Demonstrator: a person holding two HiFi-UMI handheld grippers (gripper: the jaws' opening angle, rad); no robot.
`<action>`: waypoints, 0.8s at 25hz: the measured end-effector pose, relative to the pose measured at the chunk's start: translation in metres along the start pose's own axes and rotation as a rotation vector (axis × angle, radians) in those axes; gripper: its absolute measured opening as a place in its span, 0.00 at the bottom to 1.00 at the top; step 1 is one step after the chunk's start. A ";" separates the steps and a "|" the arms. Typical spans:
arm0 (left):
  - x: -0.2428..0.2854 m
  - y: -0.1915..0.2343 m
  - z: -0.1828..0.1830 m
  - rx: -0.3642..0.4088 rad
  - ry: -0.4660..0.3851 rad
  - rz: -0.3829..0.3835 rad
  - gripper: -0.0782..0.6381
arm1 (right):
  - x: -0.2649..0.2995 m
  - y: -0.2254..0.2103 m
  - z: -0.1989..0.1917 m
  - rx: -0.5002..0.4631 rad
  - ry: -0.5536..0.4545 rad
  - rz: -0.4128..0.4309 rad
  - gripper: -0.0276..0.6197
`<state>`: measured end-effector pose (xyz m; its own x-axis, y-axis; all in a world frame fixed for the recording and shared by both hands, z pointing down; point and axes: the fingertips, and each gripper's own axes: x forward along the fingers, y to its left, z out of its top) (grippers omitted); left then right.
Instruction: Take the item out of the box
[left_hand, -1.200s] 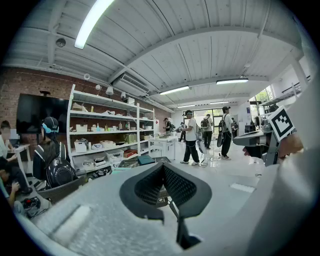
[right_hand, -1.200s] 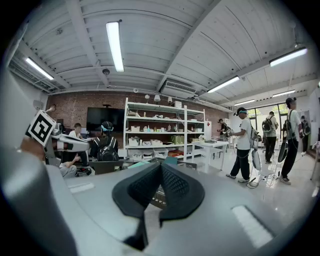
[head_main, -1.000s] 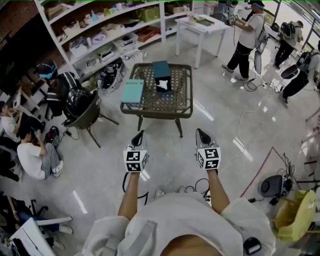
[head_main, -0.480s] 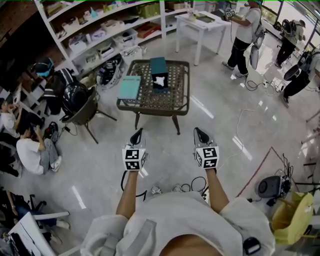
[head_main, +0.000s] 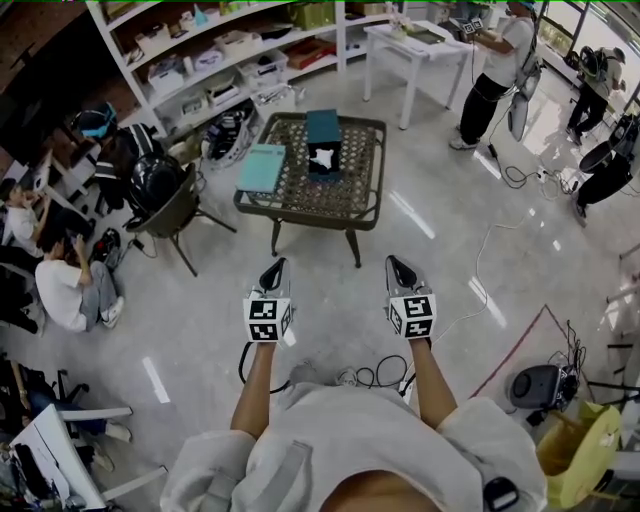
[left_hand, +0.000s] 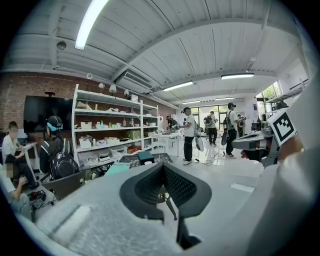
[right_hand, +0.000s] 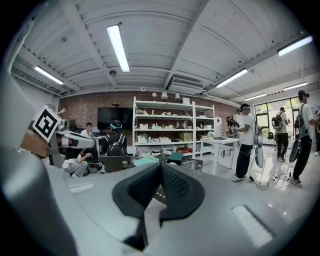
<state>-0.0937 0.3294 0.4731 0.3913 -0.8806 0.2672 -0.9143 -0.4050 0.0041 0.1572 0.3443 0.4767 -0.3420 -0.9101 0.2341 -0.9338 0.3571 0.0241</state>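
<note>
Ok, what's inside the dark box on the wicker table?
A white item shows at the opening of the dark box. It is too small here to tell what it is, and the box walls hide anything lower inside.

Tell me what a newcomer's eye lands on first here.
The black left gripper and right gripper, each bearing a square-marker cube, are shut and empty at centre. Ahead stands a dark woven-top low table carrying a dark teal box with a white item showing inside, and a flat pale teal slab beside it.
</note>
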 end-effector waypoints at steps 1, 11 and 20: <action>0.002 0.001 0.000 -0.003 0.003 0.001 0.12 | 0.002 0.000 -0.001 0.002 0.002 0.003 0.04; 0.049 0.018 -0.002 -0.006 0.012 -0.025 0.12 | 0.046 -0.012 0.001 0.006 0.006 -0.009 0.04; 0.139 0.054 0.029 -0.004 -0.016 -0.112 0.12 | 0.121 -0.046 0.031 0.000 -0.007 -0.094 0.04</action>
<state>-0.0857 0.1778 0.4830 0.4930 -0.8335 0.2494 -0.8649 -0.5006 0.0367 0.1555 0.2113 0.4735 -0.2536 -0.9411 0.2236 -0.9617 0.2701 0.0461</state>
